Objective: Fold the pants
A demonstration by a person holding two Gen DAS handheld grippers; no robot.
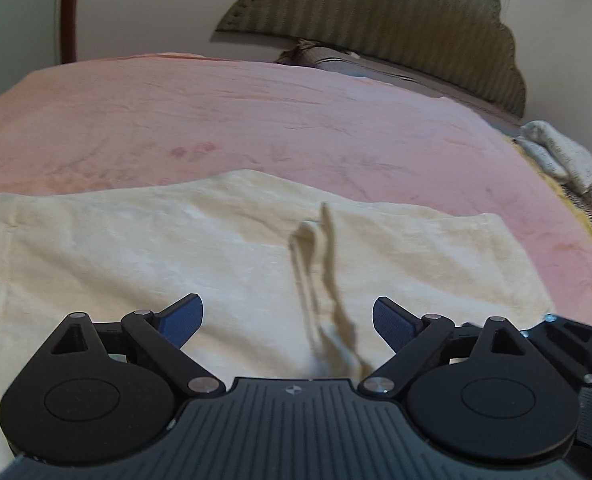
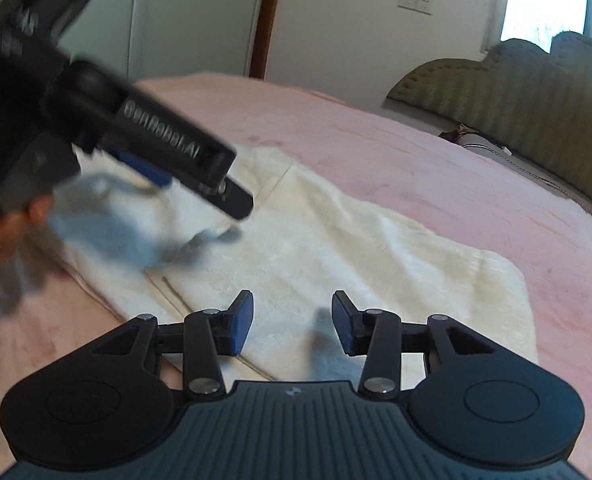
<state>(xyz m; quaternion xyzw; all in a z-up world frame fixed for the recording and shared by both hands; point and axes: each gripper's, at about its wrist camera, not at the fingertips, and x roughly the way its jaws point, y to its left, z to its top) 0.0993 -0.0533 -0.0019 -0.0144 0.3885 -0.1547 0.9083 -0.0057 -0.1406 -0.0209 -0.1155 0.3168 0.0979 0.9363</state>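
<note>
The cream-coloured, soft, folded pants (image 1: 216, 264) are seen lying flat on a pink bedspread (image 1: 256, 120), directly beneath both tools. The left gripper (image 1: 288, 320) is held above the cloth with its blue-padded jaws spread wide, nothing between them. The right gripper (image 2: 292, 322) is likewise parted and empty, hovering over the near edge of the garment. In the right view, the left gripper (image 2: 200, 184) is blurred above the pants (image 2: 336, 240). Bare pink bedspread (image 2: 416, 152) is shown beyond the far hem, up to a green quilted headboard (image 1: 376, 12). The fabric appears lightly creased, with a visible seam.
</note>
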